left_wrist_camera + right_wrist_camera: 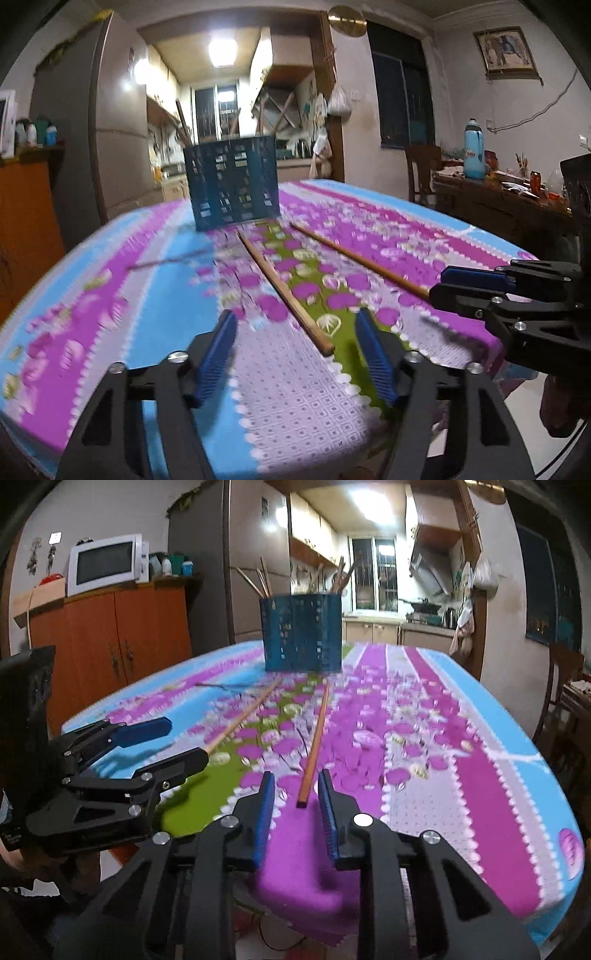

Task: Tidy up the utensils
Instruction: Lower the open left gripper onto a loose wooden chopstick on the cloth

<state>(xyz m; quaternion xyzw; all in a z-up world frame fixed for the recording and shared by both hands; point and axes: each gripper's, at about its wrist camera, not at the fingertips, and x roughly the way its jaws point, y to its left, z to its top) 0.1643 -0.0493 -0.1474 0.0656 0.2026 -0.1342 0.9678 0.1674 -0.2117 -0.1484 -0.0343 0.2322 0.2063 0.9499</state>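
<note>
Two wooden chopsticks lie on the patterned tablecloth (155,291), pointing toward a blue perforated utensil holder (232,181) at the far end, which also shows in the right wrist view (301,633) with several chopsticks standing in it. My left gripper (295,325) is open, and the near end of the left chopstick (284,291) lies between its fingers. My right gripper (297,786) is open, its blue pads on either side of the near end of the right chopstick (314,738). The right gripper also shows in the left wrist view (439,284).
An orange cabinet (110,638) with a microwave (105,563) stands left of the table. A refrigerator (92,122) stands behind. A cluttered side table (498,192) with a blue thermos (474,149) and a chair (423,170) stand at the right.
</note>
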